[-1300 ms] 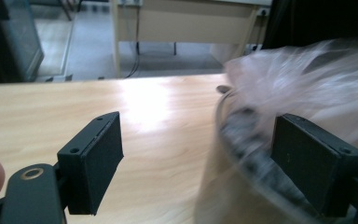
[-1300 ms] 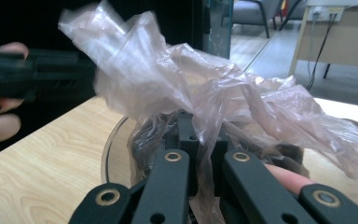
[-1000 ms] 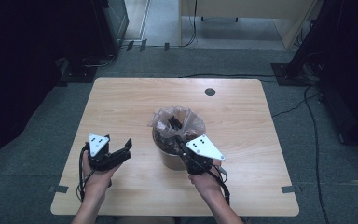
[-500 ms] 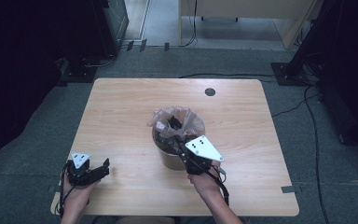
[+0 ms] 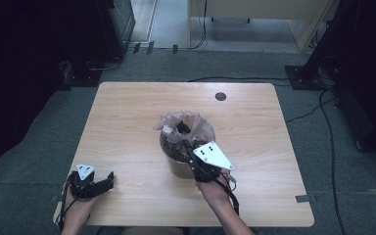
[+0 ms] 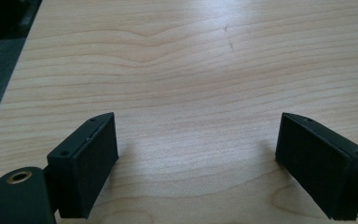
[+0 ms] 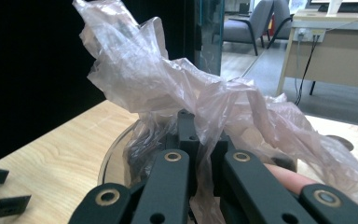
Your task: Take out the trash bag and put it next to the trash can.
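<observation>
A brown bin (image 5: 178,169) lined with a thin, crumpled clear plastic bag (image 5: 176,125) stands near the middle of the wooden table (image 5: 127,122). My right gripper (image 5: 191,152) is at the bin's near rim, shut on a bunched fold of the bag (image 7: 168,79). In the right gripper view the jaws (image 7: 200,130) pinch the film above the rim (image 7: 109,154). My left gripper (image 5: 108,180) lies low at the table's near left corner, pointing right. Its jaws (image 6: 198,119) stand wide open over bare wood, having just opened slightly further, with nothing between them.
A round cable hole (image 5: 220,96) sits near the table's far edge. Dark cabinets stand to the left, and cables run over the carpet behind and to the right. A light desk (image 7: 335,56) and chairs stand beyond the table.
My left hand has drawn back and sunk toward the near left corner of the table. The right gripper has stayed on the bag.
</observation>
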Tool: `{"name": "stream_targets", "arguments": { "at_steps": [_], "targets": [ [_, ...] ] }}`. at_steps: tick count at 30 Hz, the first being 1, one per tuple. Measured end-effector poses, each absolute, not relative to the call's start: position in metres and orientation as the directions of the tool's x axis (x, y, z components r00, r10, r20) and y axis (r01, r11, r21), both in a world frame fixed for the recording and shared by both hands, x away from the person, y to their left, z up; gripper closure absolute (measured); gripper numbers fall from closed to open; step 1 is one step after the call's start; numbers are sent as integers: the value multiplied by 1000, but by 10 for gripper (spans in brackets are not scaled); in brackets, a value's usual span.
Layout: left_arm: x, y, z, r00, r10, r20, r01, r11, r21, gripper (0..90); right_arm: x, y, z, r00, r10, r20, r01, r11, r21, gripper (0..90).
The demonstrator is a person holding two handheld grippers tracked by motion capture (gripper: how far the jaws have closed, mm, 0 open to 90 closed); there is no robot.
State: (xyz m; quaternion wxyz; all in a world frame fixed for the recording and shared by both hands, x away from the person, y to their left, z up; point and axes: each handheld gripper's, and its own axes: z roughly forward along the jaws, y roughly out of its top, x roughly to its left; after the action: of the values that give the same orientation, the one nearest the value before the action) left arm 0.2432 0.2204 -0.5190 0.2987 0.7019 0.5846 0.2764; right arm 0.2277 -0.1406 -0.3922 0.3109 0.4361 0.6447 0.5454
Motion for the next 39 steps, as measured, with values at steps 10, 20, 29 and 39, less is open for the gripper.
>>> {"name": "stream_targets", "arguments": {
  "at_steps": [10,20,29,39],
  "targets": [
    [246,220,-520,150,989,2,667,-103,737,126,227,-146,-376,-414,909,42,96,-3,995,900],
    [246,220,-519,151,989,2,670,-104,735,126,222,-154,-338,-387,921,-42,-124,-7,992,900],
    [246,220,-519,152,988,3,670,-105,735,126,233,-189,-316,-291,955,-53,-168,4,986,900],
    [246,220,-519,151,989,2,669,-103,736,126,259,-230,-341,-157,986,-62,-87,49,995,900]
  ]
}}
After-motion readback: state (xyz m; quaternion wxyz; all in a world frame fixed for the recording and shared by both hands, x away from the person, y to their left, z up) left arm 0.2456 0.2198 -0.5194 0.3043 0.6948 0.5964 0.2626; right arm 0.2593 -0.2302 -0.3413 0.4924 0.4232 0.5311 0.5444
